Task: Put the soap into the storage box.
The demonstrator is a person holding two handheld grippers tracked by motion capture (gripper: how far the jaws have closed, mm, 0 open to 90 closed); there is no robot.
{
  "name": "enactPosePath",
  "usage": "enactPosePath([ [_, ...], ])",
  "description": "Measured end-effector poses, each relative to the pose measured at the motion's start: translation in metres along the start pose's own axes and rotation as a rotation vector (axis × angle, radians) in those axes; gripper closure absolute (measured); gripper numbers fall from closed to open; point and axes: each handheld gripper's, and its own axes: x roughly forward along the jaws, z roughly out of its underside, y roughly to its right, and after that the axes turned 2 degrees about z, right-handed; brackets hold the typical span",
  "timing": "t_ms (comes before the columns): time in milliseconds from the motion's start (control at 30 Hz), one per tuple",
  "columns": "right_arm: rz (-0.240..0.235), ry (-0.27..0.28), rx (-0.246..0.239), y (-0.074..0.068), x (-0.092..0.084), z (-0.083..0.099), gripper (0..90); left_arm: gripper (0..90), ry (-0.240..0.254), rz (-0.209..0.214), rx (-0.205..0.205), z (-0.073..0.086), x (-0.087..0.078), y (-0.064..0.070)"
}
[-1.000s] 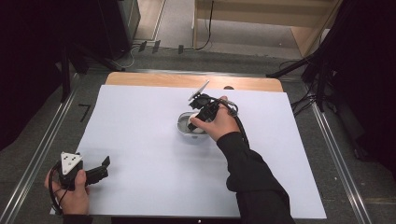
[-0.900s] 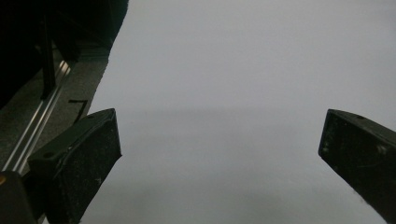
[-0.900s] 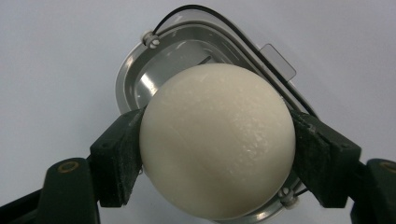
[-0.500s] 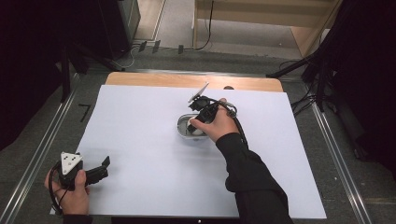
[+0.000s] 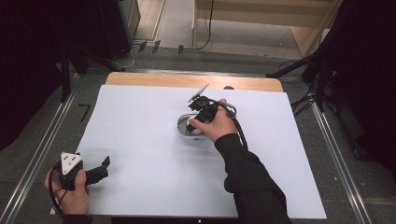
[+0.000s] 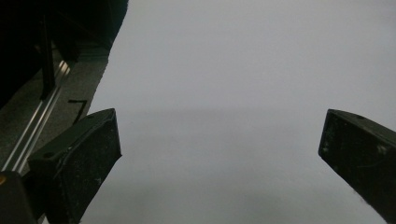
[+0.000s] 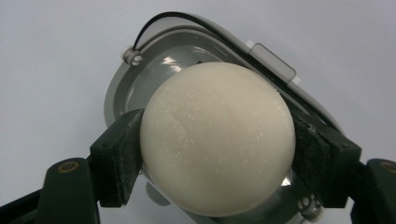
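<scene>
Two grippers out | right gripper (image 7: 217,154) clamped on a white ball (image 7: 217,140), right over the metal tin (image 5: 186,128) mid-table | left gripper (image 6: 219,154) jaws wide, holding nothing, near corner | white sheet (image 5: 140,126) covers the wooden table (image 5: 154,79) | dark room, grey floor (image 5: 42,140), cables (image 5: 210,28) behind

A ball (image 7: 217,140) is held over a container (image 7: 135,88) near the middle of the sheet (image 5: 140,116), between the jaws of the right gripper (image 7: 217,154). The left gripper (image 5: 100,169) is kept well apart, at the sheet's near left corner. The sheet is spread on the table (image 5: 140,79).

Right hand-held gripper (image 7: 217,154) clamped — left hand-held gripper (image 6: 219,154) spread wide.
</scene>
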Motion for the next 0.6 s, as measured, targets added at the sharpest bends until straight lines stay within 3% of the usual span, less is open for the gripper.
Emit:
enactPosePath([
  [100, 0.015, 0.003, 0.0, 0.002, 0.0, 0.001, 24.3, 0.0, 0.001, 0.002, -0.001, 0.0, 0.0, 0.0],
  [300, -0.005, 0.01, -0.007, 0.003, 0.0, 0.004, 24.1, 0.0, 0.001, 0.001, -0.001, 0.0, 0.0, 0.0],
  [533, -0.017, 0.073, 0.009, 0.008, -0.014, 0.009, 25.9, 0.0, 0.001, 0.0, 0.0, 0.0, 0.0, 0.0],
  [600, -0.009, 0.091, 0.011, 0.01, -0.02, 0.013, 22.4, 0.0, 0.001, 0.0, -0.001, 0.0, 0.0, 0.0],
])
